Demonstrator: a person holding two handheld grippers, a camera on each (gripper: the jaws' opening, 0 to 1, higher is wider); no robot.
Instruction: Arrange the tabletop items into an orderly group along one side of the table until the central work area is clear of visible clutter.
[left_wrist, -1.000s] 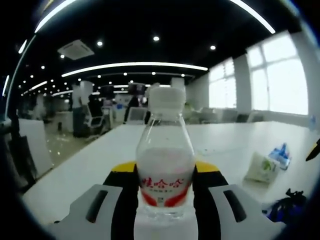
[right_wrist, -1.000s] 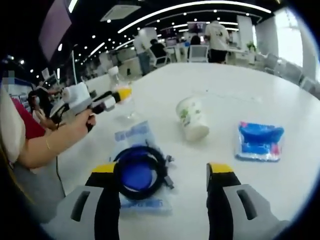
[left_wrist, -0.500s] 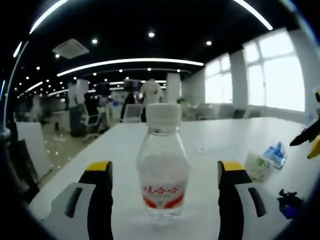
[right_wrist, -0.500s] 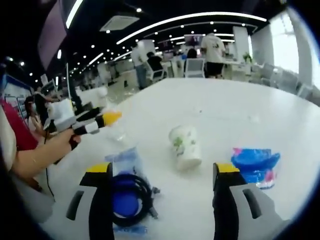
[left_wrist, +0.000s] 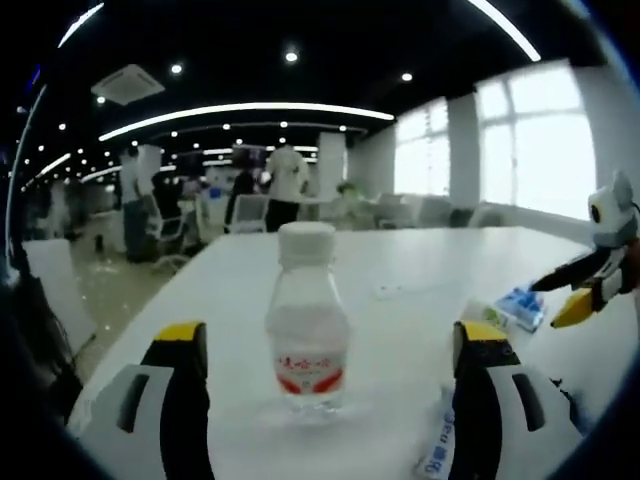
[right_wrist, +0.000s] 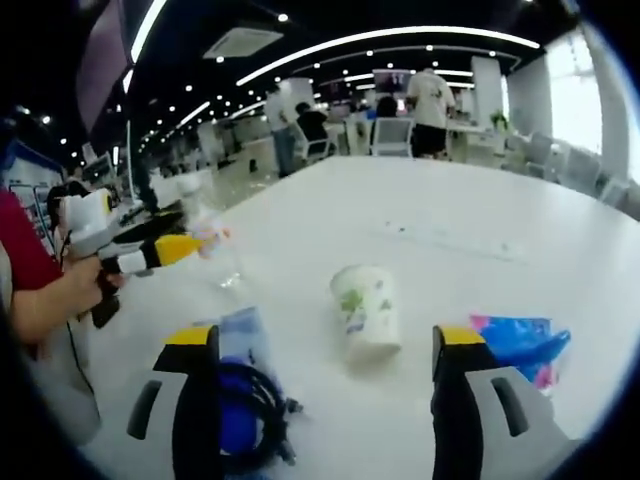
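One water bottle (left_wrist: 306, 320) with a white cap and red label stands upright on the white counter (left_wrist: 400, 270), at 12 o'clock from the left tongs (left_wrist: 325, 345); their two yellow-tipped jaws stand wide apart on either side of it and touch nothing. At 3 o'clock in the left gripper view the right tongs (left_wrist: 590, 290) come in above the counter, and a small blue packet (left_wrist: 520, 305) lies near their yellow tips.

In the right gripper view the right tongs (right_wrist: 325, 345) are also apart and hold nothing. One paper cup (right_wrist: 365, 310) with a green print lies on its side at 12 o'clock, between the jaw lines. One blue packet (right_wrist: 520, 345) lies at 2 o'clock beside the right jaw. One coil of black cable (right_wrist: 250, 410) rests on a blue printed bag (right_wrist: 240, 330) at 8 o'clock, just inside the left jaw. At 10 o'clock a hand (right_wrist: 75, 285) holds the left tongs (right_wrist: 185, 248), with the bottle (right_wrist: 205, 245) just beyond their tip. Several people stand at the far desks.
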